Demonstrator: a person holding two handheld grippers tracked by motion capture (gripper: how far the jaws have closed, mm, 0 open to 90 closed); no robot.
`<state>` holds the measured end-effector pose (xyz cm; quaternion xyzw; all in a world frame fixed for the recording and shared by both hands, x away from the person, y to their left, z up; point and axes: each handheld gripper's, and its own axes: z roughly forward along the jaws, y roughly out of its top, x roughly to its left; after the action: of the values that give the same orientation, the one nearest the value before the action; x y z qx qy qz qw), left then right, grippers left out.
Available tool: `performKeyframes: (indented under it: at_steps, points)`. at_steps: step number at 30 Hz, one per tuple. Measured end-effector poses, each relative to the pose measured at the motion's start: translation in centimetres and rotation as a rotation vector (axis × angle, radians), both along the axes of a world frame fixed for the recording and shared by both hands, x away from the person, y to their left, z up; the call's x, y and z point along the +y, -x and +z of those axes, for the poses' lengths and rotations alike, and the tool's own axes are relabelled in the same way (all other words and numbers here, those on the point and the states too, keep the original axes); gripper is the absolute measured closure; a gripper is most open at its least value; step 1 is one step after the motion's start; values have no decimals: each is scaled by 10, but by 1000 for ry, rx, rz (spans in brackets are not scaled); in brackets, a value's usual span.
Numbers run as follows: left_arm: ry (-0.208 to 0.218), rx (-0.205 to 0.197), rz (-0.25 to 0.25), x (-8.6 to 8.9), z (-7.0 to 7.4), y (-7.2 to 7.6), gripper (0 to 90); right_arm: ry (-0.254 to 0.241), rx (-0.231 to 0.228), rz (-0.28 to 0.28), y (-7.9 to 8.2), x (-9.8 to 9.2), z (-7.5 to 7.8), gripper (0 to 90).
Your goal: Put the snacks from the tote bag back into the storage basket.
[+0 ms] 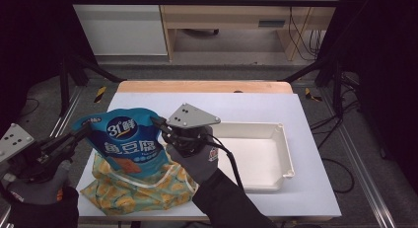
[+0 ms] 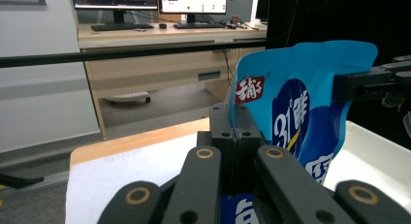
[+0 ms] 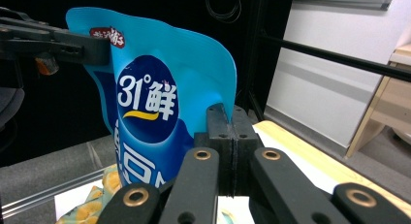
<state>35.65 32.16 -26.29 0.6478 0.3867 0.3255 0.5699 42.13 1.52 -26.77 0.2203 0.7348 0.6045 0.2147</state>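
Left gripper [image 1: 84, 131]: jaws pressed together on the left top edge of the blue snack bag [image 1: 129, 139]; in the left gripper view the bag's edge runs into the seam between the two black jaws [image 2: 236, 132]. The gloved left hand [image 1: 42, 186] holds this gripper at about 8 o'clock of the table

Right gripper [image 1: 160, 125]: jaws likewise clamped, pinching the bag's right top edge; in the right gripper view the blue film [image 3: 160, 103] enters the closed seam from the left [image 3: 231, 129]. The gloved right hand [image 1: 194, 159] sits just right of the bag, near table centre

Bag: stretched upright between the two grippers, printed face toward the high camera, white "31" logo near the top. Its lower part overlaps a yellow-and-green patterned bag [image 1: 135, 188] lying on the white mat [image 1: 256, 107] at about 7 o'clock

White tray [image 1: 276, 159]: on the mat at about 3 o'clock of the right hand, just beside it, apart from the blue bag

Wooden table edge [image 1: 202, 86] shows at 12 o'clock beyond the mat
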Motion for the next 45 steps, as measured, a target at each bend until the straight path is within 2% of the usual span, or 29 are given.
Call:
performKeyframes:
  at_steps: [16,40,42,43,45]
  points:
    - [-9,-45,-16,-9,24,4,898,2,-50,-9,7,-9,26,900]
    - [-23,-74,-105,-61,34,-6,898,-6,-69,-74,18,-66,38,900]
    - [-28,-90,-111,-65,35,-7,898,-6,-71,-82,19,-71,39,900]
    - [-25,-77,-116,-68,35,-7,898,-5,-72,-85,19,-74,40,900]
    - [-27,-80,-124,-72,36,-8,898,-3,-75,-92,20,-79,41,900]
